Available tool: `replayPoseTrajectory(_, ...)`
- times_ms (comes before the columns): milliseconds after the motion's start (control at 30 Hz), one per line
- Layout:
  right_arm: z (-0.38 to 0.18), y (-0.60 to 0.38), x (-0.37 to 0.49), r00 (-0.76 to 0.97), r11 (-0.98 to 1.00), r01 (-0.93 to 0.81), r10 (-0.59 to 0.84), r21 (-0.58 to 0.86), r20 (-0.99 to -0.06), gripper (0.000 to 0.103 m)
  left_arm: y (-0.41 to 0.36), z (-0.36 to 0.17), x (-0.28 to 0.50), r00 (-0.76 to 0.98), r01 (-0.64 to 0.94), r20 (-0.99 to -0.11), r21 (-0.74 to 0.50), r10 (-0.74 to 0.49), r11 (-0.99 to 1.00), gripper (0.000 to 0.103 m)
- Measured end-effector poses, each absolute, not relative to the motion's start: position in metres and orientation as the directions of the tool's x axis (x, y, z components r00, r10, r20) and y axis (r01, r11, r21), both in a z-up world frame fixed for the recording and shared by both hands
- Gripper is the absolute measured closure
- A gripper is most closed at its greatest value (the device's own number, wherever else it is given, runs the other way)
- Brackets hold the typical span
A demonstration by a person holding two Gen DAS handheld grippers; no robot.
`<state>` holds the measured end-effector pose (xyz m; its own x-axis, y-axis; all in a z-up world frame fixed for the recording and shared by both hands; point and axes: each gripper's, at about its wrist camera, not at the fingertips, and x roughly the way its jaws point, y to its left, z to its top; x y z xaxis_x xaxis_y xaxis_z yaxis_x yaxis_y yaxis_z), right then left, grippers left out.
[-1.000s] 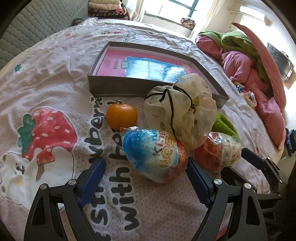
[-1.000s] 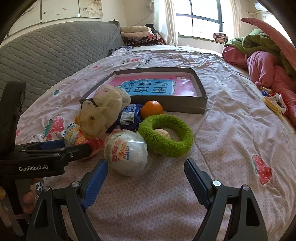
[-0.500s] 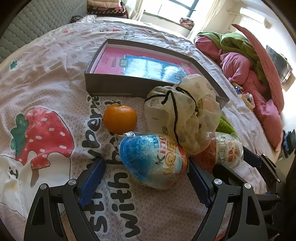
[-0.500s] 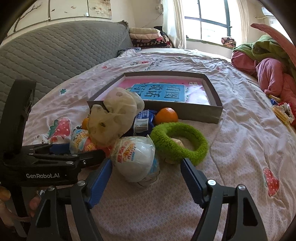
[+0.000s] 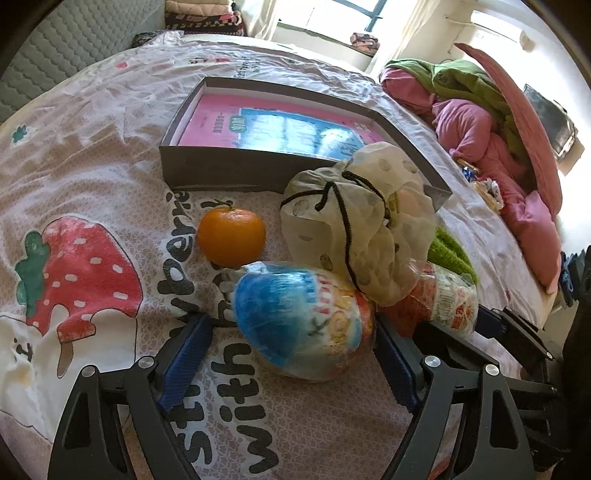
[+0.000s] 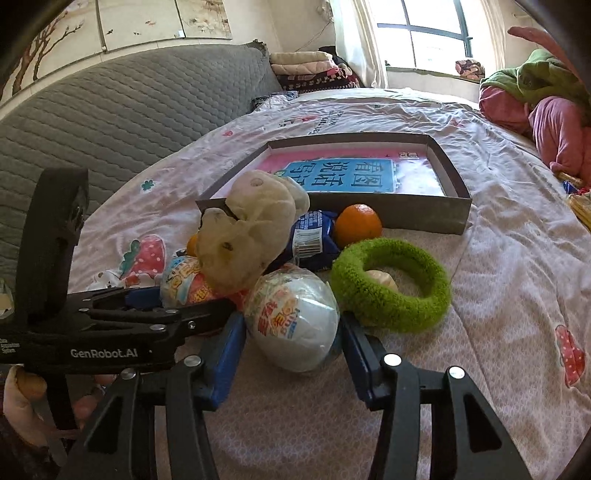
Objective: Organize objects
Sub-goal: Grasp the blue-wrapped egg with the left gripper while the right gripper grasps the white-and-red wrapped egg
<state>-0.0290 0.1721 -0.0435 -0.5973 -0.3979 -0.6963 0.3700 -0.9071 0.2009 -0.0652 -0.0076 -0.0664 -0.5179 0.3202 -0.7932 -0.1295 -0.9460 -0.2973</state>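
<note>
Left tongs (image 5: 291,354) wide, closing around blue egg (image 5: 301,325), right tongs (image 6: 293,350) closing around white egg (image 6: 295,317)

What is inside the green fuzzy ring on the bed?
Inside the green fuzzy ring lies a small pale rounded object, resting on the bedsheet. The ring's near side covers its lower part, so what it is cannot be told.

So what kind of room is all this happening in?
Most likely a bedroom: the objects lie on a bed's strawberry-print sheet, a grey quilted headboard stands behind it, and folded blankets are stacked by the window.
</note>
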Motion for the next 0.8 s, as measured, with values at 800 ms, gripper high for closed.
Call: replayPoseTrajectory(800,-0.028,0.178,-0.009,-0.612,-0.906,0.373,-0.404,0.203,-0.68,0.051,-0.009,-0.052,-0.035,-0.545,-0.159,-0.766,-0.306,0.342,-0.939,0.04)
